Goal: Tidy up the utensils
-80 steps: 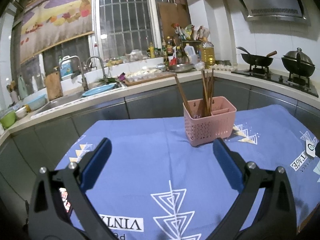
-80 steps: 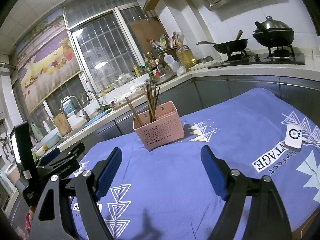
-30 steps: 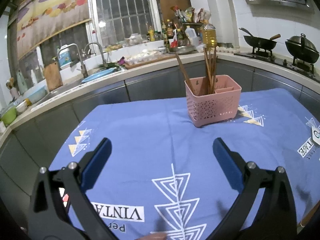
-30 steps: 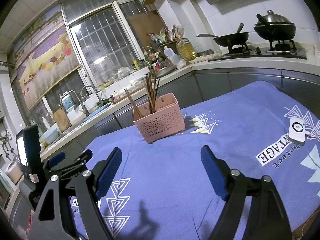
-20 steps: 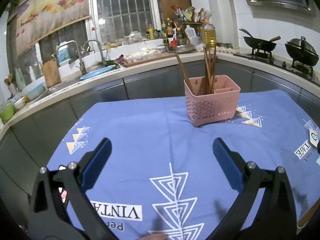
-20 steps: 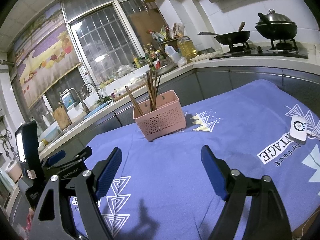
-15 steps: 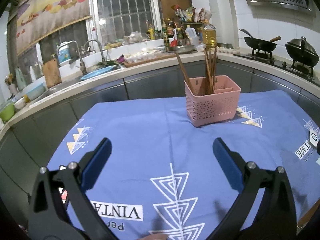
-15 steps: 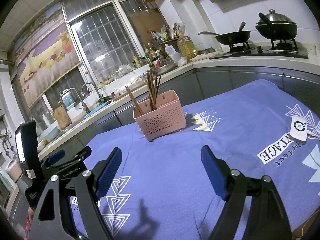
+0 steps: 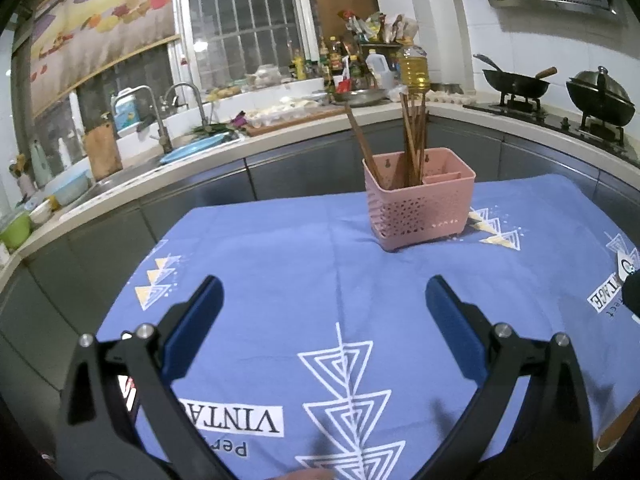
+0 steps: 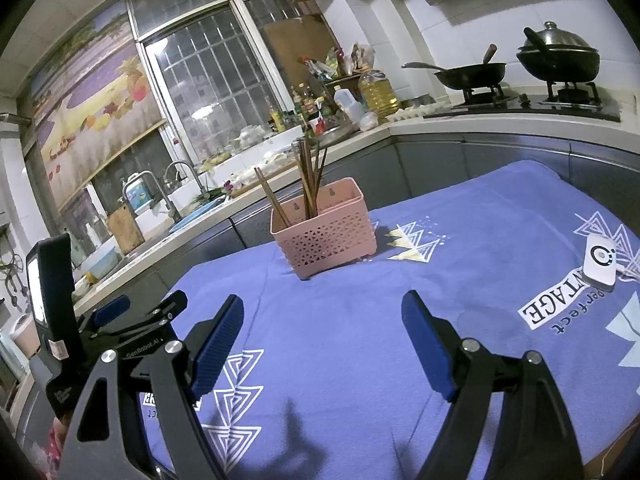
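Nearest, left gripper (image 9: 322,304) spread wide and holding nothing, hovering over the blue patterned cloth (image 9: 280,264) on the bench. Same for the right gripper (image 10: 322,320): blue pads apart, nothing between them, the left one's black frame visible just off to its left side. Directly under and ahead of both, only bare cloth with white triangle prints and lettering; no loose utensil anywhere on it in either view. Off to the right of the right gripper, a small white device (image 10: 600,262) lying flat on the cloth, not a utensil by the look of it. Further ahead, slightly right of centre for the left gripper and about dead ahead for the right, the pink perforated caddy (image 9: 420,200) standing upright on the cloth, well apart from both. Inside its larger compartment, a bunch of brown chopsticks (image 9: 412,140) standing on end, one leaning out toward the left; the smaller divided section apparently empty. Beyond that, kitchen counter with sink, bottles and woks on the stove. Judging from this, sorting looks essentially finished: everything already in the caddy, nothing obvious left to pick up, perhaps only straightening the leaning stick.
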A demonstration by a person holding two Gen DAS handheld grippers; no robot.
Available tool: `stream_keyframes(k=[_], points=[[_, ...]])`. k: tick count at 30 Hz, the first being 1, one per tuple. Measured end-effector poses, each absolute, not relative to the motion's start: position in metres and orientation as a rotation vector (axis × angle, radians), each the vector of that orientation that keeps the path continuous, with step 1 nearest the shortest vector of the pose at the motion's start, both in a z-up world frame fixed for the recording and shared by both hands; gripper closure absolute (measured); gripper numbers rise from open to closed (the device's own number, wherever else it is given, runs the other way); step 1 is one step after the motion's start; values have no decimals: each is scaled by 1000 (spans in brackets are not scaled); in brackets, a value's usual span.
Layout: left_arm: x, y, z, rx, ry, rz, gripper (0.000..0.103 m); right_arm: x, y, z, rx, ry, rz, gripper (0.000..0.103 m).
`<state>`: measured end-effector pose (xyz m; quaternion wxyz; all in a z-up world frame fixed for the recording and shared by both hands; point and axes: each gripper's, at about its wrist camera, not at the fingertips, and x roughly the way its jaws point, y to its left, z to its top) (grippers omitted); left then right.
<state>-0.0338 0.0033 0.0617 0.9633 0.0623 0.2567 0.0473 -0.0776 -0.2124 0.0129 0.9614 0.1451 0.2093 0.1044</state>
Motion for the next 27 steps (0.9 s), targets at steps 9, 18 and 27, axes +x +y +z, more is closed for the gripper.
stream_keyframes(k=[9, 18, 27], points=[[-38, -4, 63, 127, 514, 75, 6, -69, -206, 16, 257, 442, 218, 22], [-43, -4, 66, 110, 511, 61, 6, -56, -198, 13, 224, 468, 227, 22], [-46, 5, 66, 77, 511, 62, 6, -51, -191, 12, 206, 482, 236, 22]])
